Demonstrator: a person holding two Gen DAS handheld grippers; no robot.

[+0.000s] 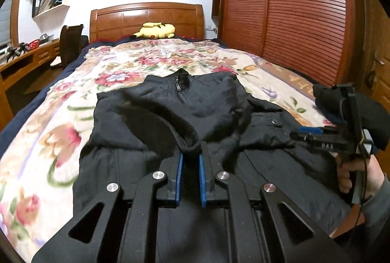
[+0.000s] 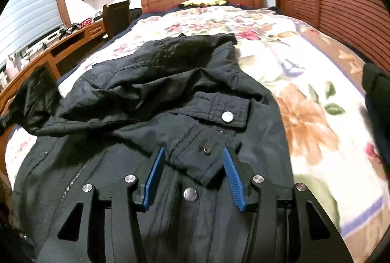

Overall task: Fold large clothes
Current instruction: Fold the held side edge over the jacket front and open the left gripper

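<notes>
Black zip-front nylon jacket (image 1: 185, 102) on floral bed quilt (image 1: 61, 116): left gripper (image 1: 191, 153) narrowed on its ribbed cuff (image 1: 187, 141). Right gripper (image 2: 192, 155) half-wide astride snap-button pocket tab (image 2: 202, 155), right-view only. Lettering unreadable.

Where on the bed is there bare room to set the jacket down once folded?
Bare floral quilt lies between the black jacket's collar and the yellow plush toy, and along the jacket's wardrobe side. The near end, under jacket and both claws, is crowded.
</notes>
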